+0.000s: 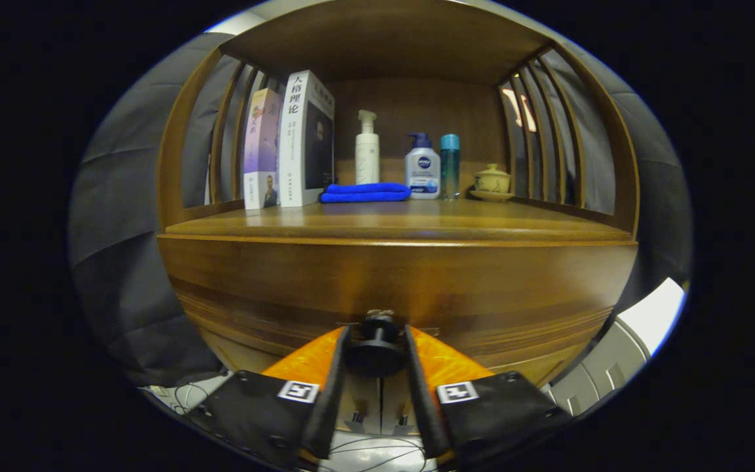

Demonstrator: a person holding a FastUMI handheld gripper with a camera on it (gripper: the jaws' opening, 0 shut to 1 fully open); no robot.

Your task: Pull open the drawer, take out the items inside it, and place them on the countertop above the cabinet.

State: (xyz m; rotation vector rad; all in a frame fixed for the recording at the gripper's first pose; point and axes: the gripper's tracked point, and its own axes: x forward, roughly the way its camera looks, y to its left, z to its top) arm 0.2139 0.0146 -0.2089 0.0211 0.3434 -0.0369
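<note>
A wooden cabinet's drawer front (pixel 397 288) curves across the view, and it looks closed. Its black round knob (pixel 377 341) sits between my two fingers. My gripper (pixel 376 347) is shut on the knob, with both black pads pressing its sides. Above the drawer lies the wooden countertop (pixel 390 223). What is inside the drawer is hidden.
On the countertop's back stand two books (pixel 289 147), a white pump bottle (pixel 367 151), a white-and-blue pump bottle (pixel 423 167), a teal bottle (pixel 449 164) and a lidded teacup (pixel 492 180). A folded blue cloth (pixel 364 192) lies in front. Slatted sides and a shelf roof enclose it.
</note>
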